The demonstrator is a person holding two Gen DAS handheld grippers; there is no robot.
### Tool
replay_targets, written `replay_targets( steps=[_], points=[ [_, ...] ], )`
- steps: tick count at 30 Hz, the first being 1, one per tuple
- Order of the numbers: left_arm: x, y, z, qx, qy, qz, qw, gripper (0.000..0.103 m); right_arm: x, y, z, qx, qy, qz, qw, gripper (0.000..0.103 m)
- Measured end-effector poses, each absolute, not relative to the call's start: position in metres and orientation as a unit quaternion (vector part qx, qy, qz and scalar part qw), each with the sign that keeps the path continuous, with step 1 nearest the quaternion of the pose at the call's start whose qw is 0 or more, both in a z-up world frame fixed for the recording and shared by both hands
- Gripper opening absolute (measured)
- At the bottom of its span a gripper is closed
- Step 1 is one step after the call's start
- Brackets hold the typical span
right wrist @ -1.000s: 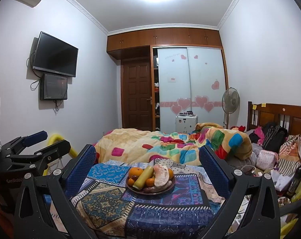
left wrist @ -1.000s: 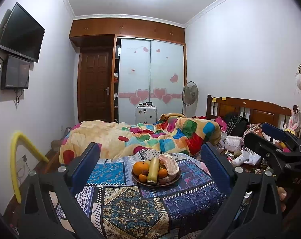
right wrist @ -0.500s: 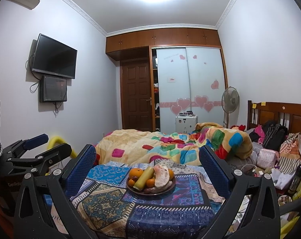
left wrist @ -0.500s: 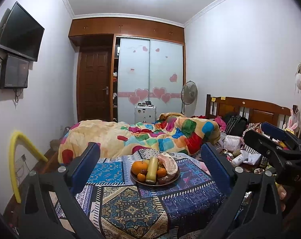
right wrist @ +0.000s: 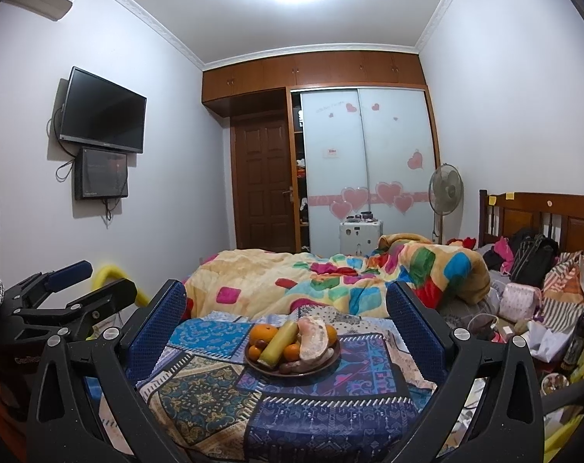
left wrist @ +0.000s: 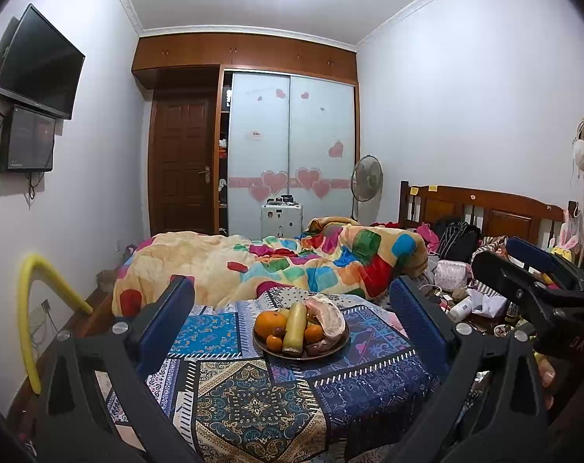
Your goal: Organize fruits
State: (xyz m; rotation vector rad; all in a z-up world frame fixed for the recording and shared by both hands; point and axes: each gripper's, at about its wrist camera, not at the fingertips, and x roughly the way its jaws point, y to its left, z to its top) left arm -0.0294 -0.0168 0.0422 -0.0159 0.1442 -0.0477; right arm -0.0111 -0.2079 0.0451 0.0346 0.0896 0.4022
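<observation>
Fruits (left wrist: 297, 328) are sitting heaped on a plate (left wrist: 322, 350) mid-table (left wrist: 253, 405); both the left gripper (left wrist: 292, 308) and right gripper (right wrist: 286, 305) are hovering before the plate, fingers spread wide, empty. Grabbing one fruit is risking toppling its neighbours off the plate.

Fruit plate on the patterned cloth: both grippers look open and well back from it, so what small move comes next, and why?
Probably ease the right gripper forward and down toward the plate. Both it and the left gripper stand open and empty, well short of the fruit, and the long yellow fruit lies on top, easy to reach.
</observation>
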Motion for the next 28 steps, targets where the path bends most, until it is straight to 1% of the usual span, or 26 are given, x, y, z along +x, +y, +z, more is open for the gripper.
replay_targets(
  steps=[28],
  points=[
    [-0.0205,-0.0187,0.0370,-0.009,0.083,-0.029,0.996,0.103,-0.0037,-0.1996,0.0380,0.009,0.057,0.198,0.978,0.103]
  ],
)
